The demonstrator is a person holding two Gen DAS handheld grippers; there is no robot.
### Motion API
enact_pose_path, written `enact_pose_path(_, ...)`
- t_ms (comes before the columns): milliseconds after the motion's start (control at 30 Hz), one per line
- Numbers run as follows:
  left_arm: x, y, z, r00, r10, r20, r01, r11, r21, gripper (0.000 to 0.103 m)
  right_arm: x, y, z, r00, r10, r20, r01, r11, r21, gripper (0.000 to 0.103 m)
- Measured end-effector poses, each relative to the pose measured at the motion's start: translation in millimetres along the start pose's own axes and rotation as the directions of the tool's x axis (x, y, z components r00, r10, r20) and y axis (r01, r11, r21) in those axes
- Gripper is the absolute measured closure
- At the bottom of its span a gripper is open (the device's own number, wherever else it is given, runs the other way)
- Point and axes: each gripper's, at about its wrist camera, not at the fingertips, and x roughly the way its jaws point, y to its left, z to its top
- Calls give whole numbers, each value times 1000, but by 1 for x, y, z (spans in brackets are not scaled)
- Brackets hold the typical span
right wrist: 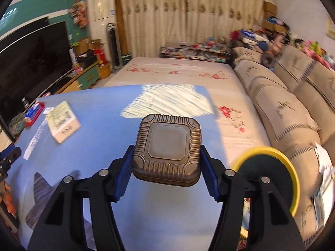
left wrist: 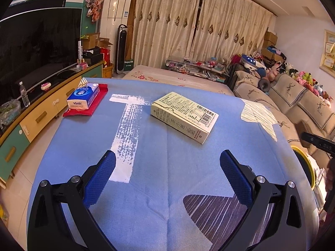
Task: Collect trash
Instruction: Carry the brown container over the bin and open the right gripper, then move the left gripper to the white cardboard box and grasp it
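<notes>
My right gripper [right wrist: 167,158] is shut on a brown ribbed plastic tray [right wrist: 167,150], upside down, held above the blue-clothed table [right wrist: 100,113]. A yellow-rimmed bin [right wrist: 270,177] stands just right of it, beside the table; its rim also shows in the left wrist view [left wrist: 303,163]. My left gripper [left wrist: 167,163] is open and empty over the blue cloth [left wrist: 157,177]. A pale yellow carton [left wrist: 184,116] lies flat beyond it, apart from the fingers; it also shows in the right wrist view [right wrist: 62,123].
A blue Vinda tissue pack [left wrist: 83,95] lies on a red packet [left wrist: 88,104] at the table's far left. A TV cabinet [left wrist: 37,117] runs along the left. A sofa [right wrist: 289,108] with soft toys lines the right. A flowered surface [right wrist: 178,73] lies beyond the table.
</notes>
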Motion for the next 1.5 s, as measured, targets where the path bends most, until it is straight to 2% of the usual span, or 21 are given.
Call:
enact_pose_path(233,1,0,0,1000,14,2,-14,1000,-2,5,11,-100,-31,988,-134,-75,146,971,189,45)
enact_pose_path(400,4,1,-1,1000,16,-6,-16,1000,0,5,27,-134,-41,975,-176,-133,204,948,245,45)
enact_pose_path(533,5,0,-2,1000,13,-12,-13,1000,4,5,31,-155,-44,969,-199,-147,236,922,307,43)
enact_pose_path(700,5,1,-2,1000,10,-15,-10,1000,-4,5,15,-165,-54,978,-180,-104,206,906,369,39)
enact_pose_path(867,6,-2,-2,1000,13,-18,-12,1000,2,5,0,-158,-66,988,-132,-75,151,905,398,36)
enact_pose_path(1067,11,-6,-2,999,17,-31,-16,1000,9,5,-12,-140,-68,996,-83,-32,89,920,382,36)
enact_pose_path(1233,15,-18,1,995,53,-85,-53,999,-2,5,-22,-127,-63,999,-52,12,45,936,350,34)
enact_pose_path(1400,24,-48,24,991,80,-106,-82,997,-14,5,-24,-122,-62,999,1,37,-14,942,335,33)
enact_pose_path(1500,44,-67,45,987,118,-107,-123,992,-37,5,-23,-120,-63,998,40,42,-52,941,335,33)
